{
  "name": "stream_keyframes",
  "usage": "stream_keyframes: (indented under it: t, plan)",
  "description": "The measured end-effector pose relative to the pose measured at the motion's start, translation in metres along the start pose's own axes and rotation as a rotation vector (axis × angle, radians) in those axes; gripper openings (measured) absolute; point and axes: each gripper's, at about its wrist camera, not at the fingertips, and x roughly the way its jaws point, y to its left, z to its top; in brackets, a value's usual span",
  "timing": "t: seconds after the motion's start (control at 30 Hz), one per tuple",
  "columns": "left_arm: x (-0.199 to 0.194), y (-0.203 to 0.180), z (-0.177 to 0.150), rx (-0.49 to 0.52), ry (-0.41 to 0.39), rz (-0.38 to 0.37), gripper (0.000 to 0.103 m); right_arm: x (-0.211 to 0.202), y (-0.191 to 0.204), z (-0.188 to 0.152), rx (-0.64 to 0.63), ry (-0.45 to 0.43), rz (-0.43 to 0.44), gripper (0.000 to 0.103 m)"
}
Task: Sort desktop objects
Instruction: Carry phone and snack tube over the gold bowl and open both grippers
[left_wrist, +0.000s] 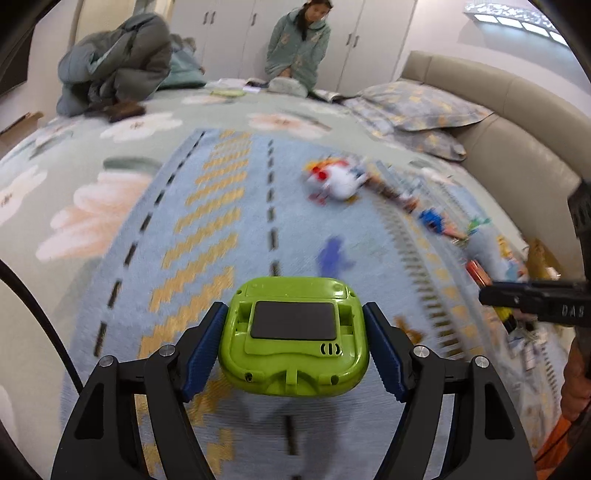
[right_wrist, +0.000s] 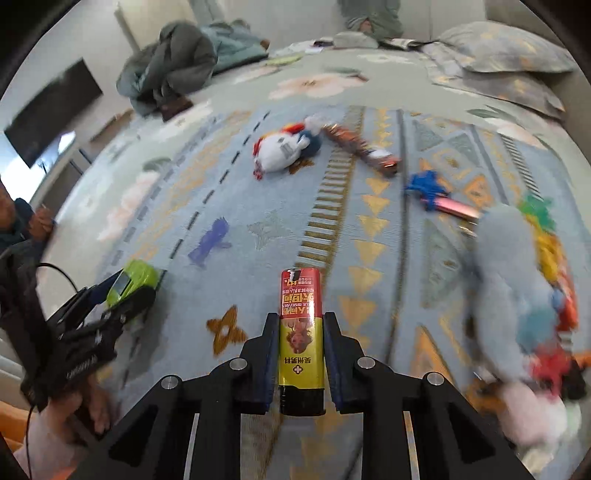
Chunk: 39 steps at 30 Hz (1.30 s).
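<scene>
My left gripper is shut on a lime-green plastic gadget with a dark panel, its blue pads pressing both sides, held above the rug. From the right wrist view this gripper and its green gadget sit at the lower left. My right gripper is shut on a red-and-yellow lighter, which stands lengthwise between the pads over the rug. On the patterned blue rug lie a white plush toy, a small purple figure, a blue toy and a wrapped snack bar.
A pale blue plush and a heap of colourful toys crowd the rug's right side. A person sits at the bed's far end beside bundled clothes. Pillows and a padded headboard bound the right.
</scene>
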Motion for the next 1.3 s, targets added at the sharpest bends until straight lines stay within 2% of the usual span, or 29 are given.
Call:
stream_keyframes:
  t: [0.17,0.37,0.53,0.7,0.83,0.9,1.0,1.1,1.17,1.23,1.3]
  plan:
    - [-0.031,-0.042,0.039,0.077,-0.06,-0.063,0.072,-0.067,-0.033,-0.018,0.051,-0.088,-0.02,0.022]
    - [-0.056,-0.133,0.084,0.213,-0.124,-0.182,0.072,-0.15,-0.096,-0.048,0.203,-0.223,-0.087,0.022]
    - [-0.065,-0.228,0.11,0.341,-0.147,-0.304,0.072,-0.237,-0.176,-0.081,0.374,-0.384,-0.283,0.022]
    - [-0.056,-0.324,0.121,0.394,-0.104,-0.493,0.072,-0.294,-0.254,-0.107,0.549,-0.456,-0.382,0.022]
    - [-0.026,-0.396,0.113,0.42,-0.048,-0.581,0.072,-0.308,-0.302,-0.122,0.661,-0.477,-0.375,0.022]
    - [-0.004,-0.427,0.101,0.409,0.01,-0.62,0.072,-0.307,-0.317,-0.127,0.698,-0.476,-0.358,0.022]
    - [0.026,-0.46,0.086,0.404,0.073,-0.63,0.072,-0.291,-0.335,-0.126,0.731,-0.445,-0.307,0.022]
    - [0.055,-0.477,0.076,0.378,0.124,-0.634,0.072,-0.273,-0.347,-0.124,0.753,-0.406,-0.27,0.022]
    - [0.078,-0.479,0.071,0.333,0.185,-0.67,0.072,-0.261,-0.354,-0.124,0.766,-0.378,-0.221,0.022]
    - [0.095,-0.482,0.066,0.292,0.257,-0.676,0.074,-0.252,-0.36,-0.126,0.78,-0.356,-0.184,0.033]
    - [0.11,-0.481,0.063,0.255,0.334,-0.67,0.074,-0.249,-0.36,-0.13,0.791,-0.35,-0.175,0.033]
